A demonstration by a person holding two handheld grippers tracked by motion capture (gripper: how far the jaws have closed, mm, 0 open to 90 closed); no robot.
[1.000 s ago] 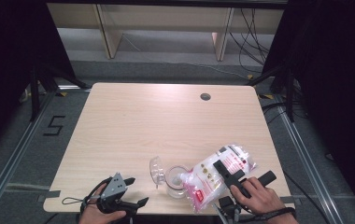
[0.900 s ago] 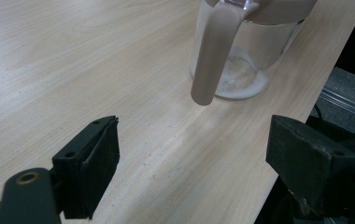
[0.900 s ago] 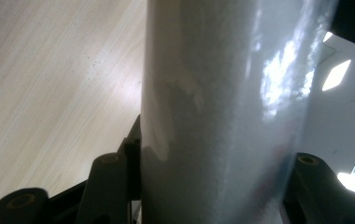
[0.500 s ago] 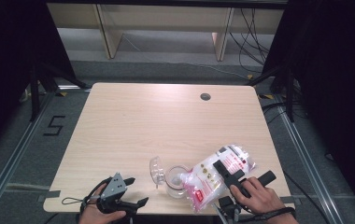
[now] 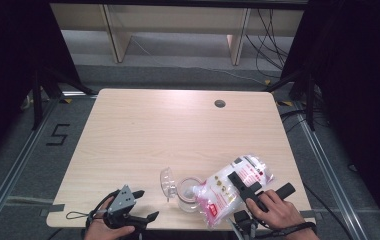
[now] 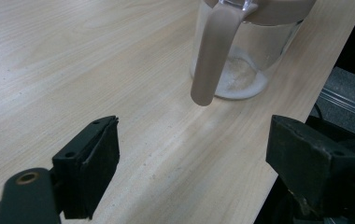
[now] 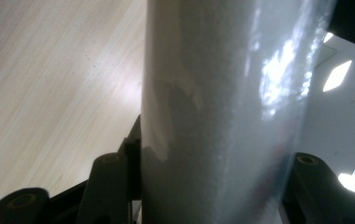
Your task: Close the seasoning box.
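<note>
A plastic bag (image 5: 228,192) of white grains with a pink and white label lies tilted over a clear jar (image 5: 187,196) near the table's front edge. The bag's lower end rests at the jar's mouth. My right gripper (image 5: 263,187) is shut on the bag's upper part; in the right gripper view the bag (image 7: 222,116) fills the gap between the jaws of that gripper (image 7: 210,186). The jar's clear lid (image 5: 168,182) stands open on its left. My left gripper (image 5: 137,211) rests open at the front left, apart from the jar (image 6: 245,60). White grains lie in the jar's bottom.
The wooden table (image 5: 178,130) has a round cable hole (image 5: 220,104) at the back right. The jar's beige handle (image 6: 213,56) faces the left gripper (image 6: 194,158). The front edge runs close under both hands. Shelving and cables stand beyond the far edge.
</note>
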